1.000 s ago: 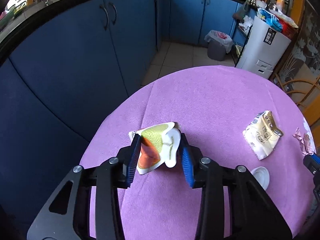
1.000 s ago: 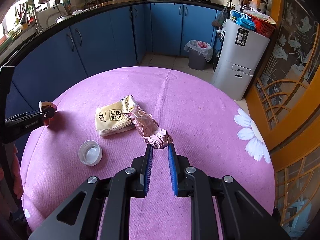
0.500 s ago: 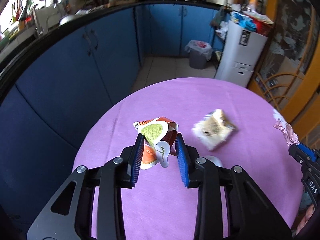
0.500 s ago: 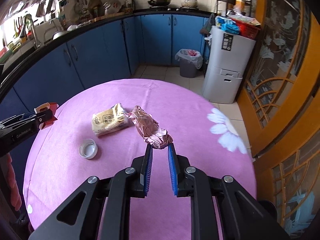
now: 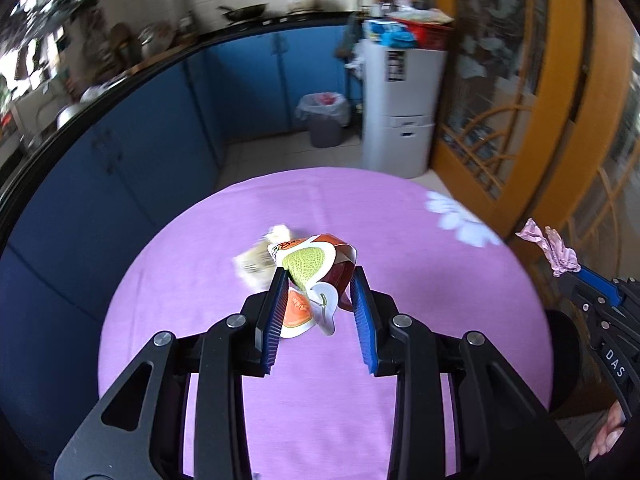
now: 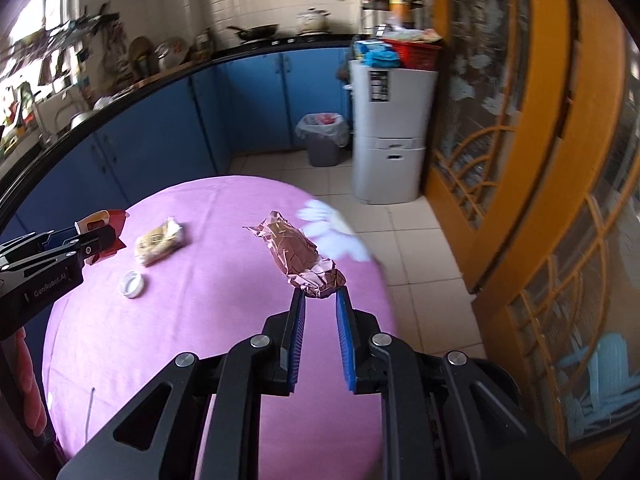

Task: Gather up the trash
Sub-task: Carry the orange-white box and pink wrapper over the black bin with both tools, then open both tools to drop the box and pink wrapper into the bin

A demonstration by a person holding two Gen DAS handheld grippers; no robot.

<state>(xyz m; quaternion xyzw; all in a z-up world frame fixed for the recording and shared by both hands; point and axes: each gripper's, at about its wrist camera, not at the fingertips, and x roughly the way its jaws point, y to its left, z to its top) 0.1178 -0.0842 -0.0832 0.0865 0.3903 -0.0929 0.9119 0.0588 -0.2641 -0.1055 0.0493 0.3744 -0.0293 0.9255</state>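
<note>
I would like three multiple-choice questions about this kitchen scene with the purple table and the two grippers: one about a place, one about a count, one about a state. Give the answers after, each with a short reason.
1. Where is the grey trash bin?
A. on the table
B. on the floor by the blue cabinets
C. on top of the white unit

2. How many trash items lie loose on the purple tablecloth?
A. two
B. four
C. none

3. What is the right gripper doing?
A. open over the cap
B. gripping the pink foil wrapper
C. resting on the table

Answers:
1. B: it stands on the tiles between the cabinets and the white unit.
2. A: only the beige packet and the white cap lie there.
3. B: its pads pinch the end of the pink foil wrapper, held above the table.
</note>
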